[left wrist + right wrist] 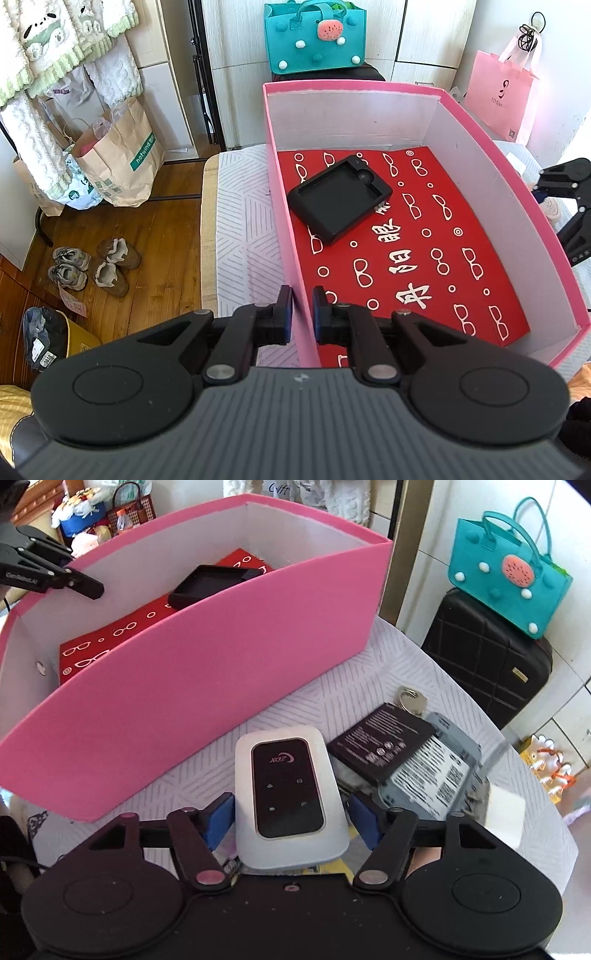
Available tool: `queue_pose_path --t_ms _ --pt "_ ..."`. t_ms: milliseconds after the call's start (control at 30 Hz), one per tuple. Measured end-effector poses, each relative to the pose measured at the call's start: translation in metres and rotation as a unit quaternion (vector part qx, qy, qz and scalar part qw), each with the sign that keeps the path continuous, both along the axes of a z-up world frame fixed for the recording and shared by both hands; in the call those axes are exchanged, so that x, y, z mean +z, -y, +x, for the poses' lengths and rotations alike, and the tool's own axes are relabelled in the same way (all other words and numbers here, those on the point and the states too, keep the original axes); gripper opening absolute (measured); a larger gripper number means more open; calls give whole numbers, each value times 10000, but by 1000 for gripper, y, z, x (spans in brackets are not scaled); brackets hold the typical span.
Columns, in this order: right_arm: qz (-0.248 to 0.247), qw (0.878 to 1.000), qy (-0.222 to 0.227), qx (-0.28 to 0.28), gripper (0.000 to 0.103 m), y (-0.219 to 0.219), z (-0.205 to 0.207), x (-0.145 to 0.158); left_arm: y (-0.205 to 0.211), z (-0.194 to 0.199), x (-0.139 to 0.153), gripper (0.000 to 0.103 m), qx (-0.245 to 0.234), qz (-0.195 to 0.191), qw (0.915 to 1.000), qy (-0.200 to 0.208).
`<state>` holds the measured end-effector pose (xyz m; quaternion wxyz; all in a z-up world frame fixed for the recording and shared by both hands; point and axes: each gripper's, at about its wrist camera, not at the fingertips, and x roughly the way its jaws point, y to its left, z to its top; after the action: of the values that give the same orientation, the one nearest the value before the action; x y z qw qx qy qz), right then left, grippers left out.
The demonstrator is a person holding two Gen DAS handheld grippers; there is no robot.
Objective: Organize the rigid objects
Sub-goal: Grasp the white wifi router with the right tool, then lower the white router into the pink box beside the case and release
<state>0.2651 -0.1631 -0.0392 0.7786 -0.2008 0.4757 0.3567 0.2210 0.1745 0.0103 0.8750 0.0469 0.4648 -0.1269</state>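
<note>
A pink box (369, 86) with white inner walls stands on the patterned table cloth. A red sheet (424, 258) printed with white glasses lines its floor. A black tray (340, 197) lies on the sheet. My left gripper (302, 317) is shut on the box's near left wall, one finger inside and one outside. In the right wrist view a white pocket router (290, 797) lies beside the box's outer wall (207, 672). My right gripper (290, 819) is open and straddles the router, with slim gaps at both blue pads.
A black battery (384, 742), a grey labelled device (432, 771) and a key ring (412, 699) lie right of the router. A black suitcase (487, 657) with a teal bag (506, 568) stands past the table's edge. Paper bags (122, 158) and shoes (92, 269) sit on the floor.
</note>
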Motion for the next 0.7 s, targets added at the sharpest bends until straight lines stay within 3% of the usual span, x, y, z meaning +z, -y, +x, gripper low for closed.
queue_pose_path --t_ms 200,467,700 --pt "-48 9999 100 27 66 -8 -5 3 0 0 -1 11 6 -10 10000 2" --pt "187 9984 293 -448 65 -3 -18 24 1 1 -1 11 10 -12 10000 -15" --pt "80 9965 484 -679 65 0 -26 36 0 0 0 10 6 -6 10000 -3"
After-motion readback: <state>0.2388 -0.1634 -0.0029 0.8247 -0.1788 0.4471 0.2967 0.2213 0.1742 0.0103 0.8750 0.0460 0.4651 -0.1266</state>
